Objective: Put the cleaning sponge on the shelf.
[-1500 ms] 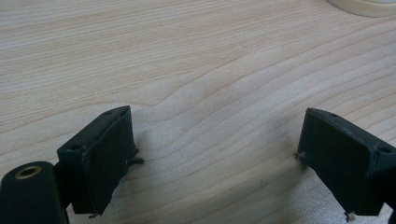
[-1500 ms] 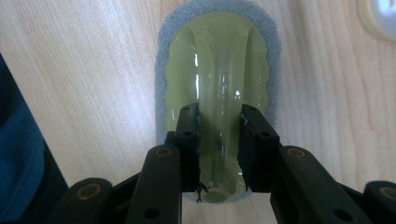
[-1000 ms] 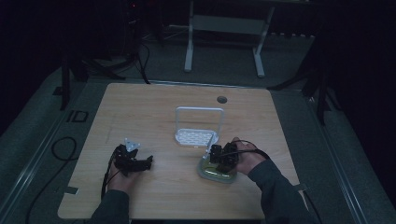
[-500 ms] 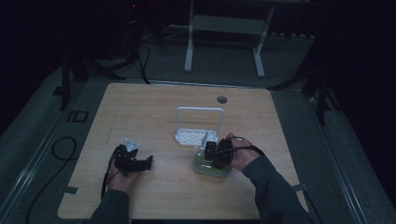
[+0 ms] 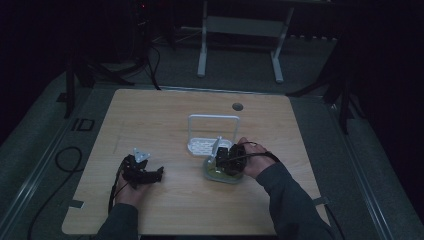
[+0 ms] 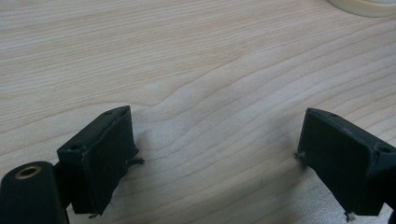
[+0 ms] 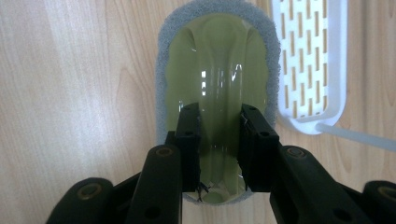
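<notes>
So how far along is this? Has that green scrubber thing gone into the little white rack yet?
Not yet. The green scrubber still lies flat on the table, beside the white rack, which looks empty. In hand: the right gripper has its jaws on either side of the scrubber's raised handle, closed on it. The left gripper rests open over bare wood. Lifting and placing it, if that is the aim, remains.

In the right gripper view, the right gripper (image 7: 219,135) covers the near end of the green scrubber (image 7: 217,56), and the white rack (image 7: 310,60) runs off the top edge. In the left gripper view, a pale rim (image 6: 362,5) is cut off at the upper right corner; what it belongs to cannot be told.
</notes>
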{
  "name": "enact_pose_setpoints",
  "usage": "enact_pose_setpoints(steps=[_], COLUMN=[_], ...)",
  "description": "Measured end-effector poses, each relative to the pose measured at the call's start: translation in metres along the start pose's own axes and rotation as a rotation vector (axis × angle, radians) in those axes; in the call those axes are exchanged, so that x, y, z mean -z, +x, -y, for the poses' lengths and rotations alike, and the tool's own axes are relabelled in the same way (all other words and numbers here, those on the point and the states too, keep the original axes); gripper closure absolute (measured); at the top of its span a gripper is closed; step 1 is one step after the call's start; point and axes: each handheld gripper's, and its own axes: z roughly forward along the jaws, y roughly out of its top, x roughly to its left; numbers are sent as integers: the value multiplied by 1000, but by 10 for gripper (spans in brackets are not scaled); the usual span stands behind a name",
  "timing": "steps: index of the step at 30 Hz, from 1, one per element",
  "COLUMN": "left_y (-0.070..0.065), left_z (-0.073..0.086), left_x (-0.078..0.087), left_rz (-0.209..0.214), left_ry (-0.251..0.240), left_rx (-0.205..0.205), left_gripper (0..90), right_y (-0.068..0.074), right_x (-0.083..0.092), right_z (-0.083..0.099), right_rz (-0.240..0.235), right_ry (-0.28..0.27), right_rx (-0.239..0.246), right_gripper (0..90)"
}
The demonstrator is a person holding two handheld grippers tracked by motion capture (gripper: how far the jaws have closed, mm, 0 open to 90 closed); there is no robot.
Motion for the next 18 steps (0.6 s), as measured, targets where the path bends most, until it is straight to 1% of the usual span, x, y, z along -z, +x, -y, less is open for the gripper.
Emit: enact_pose_setpoints(steps=[7,8,14,18], left_y=[0,0,0,0], left_z=[0,0,0,0], left_x=[0,0,0,0], left_rz=[0,0,0,-1], left_ry=[-1,0,0,0], left_rx=[2,0,0,-1], left_gripper=[109,109,109,109], right_y=[-3,-3,-7,-9], right_x=[0,0,4,5], right_z=[-4,-5,-9,-9], right_rz=[17,13,34,42], right_ry=[-2,-2,-6,-11], right_rx=[15,17,38,40], right_gripper=[715,715,716,715])
